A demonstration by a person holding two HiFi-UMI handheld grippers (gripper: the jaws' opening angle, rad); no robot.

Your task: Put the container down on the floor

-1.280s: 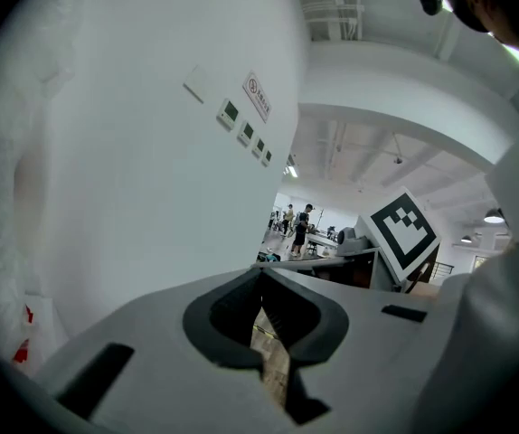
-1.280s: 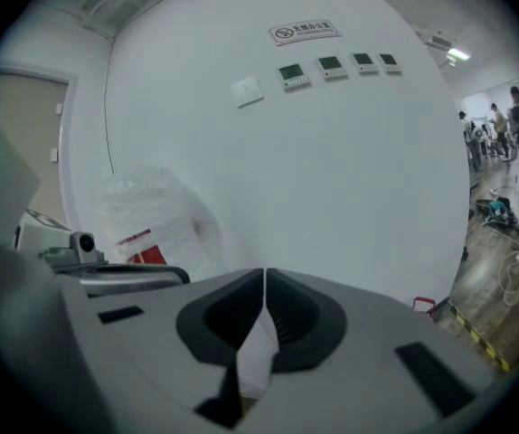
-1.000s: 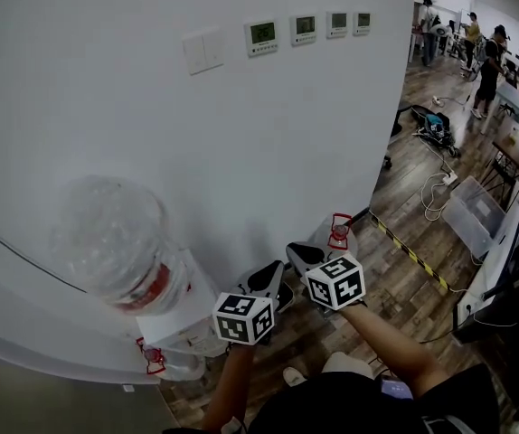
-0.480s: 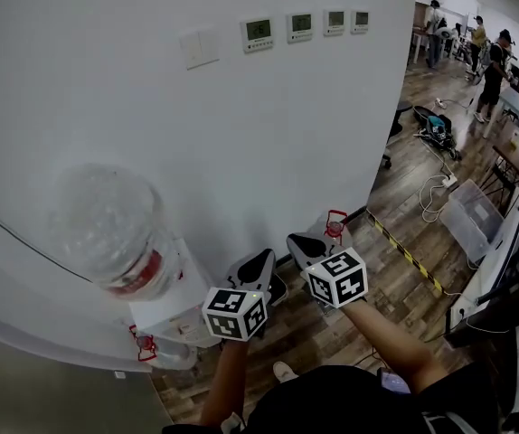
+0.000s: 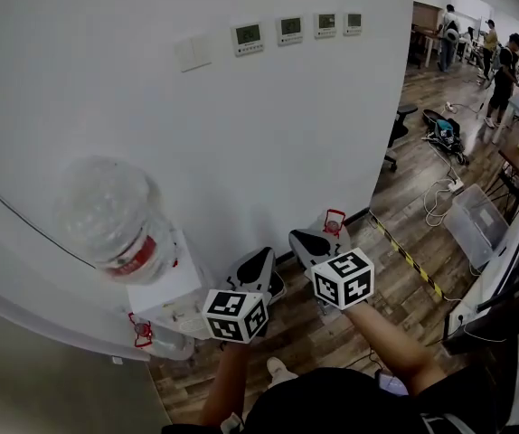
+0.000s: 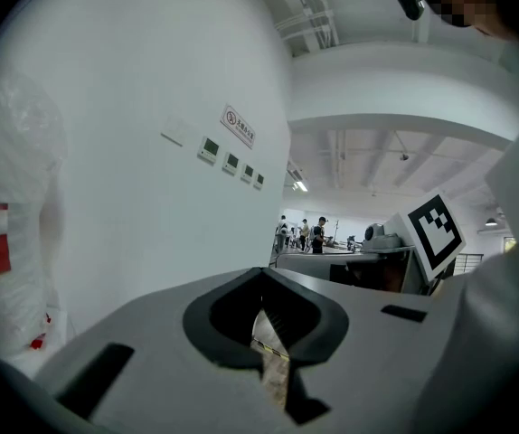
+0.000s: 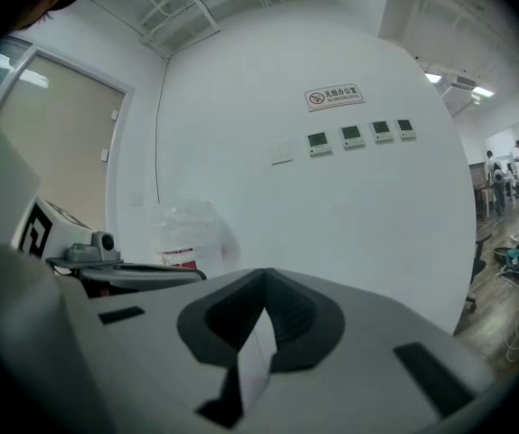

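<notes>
Left gripper [image 6: 261, 283] and right gripper [image 7: 264, 283]: closed, empty, facing the white wall [image 5: 287, 134]. Clear red-labelled water bottle [image 5: 115, 220] stands left. Only the head view shows the red-handled jug [image 5: 334, 229].

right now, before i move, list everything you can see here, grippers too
clear water bottle with red label: one, clear and red, upside down on the white dispenser
clear jugs with red handles: two, one by the wall past the right gripper, one low beside the dispenser
wall thermostat panels: four, pale grey, in a row high on the wall
light switch: one, white, left of the panels
clear plastic storage bin: one, on the wood floor, right
yellow-and-black tape strip: one, on the floor
people: several, far end of the room
left gripper: grey, shut, empty
right gripper: grey, shut, empty
</notes>
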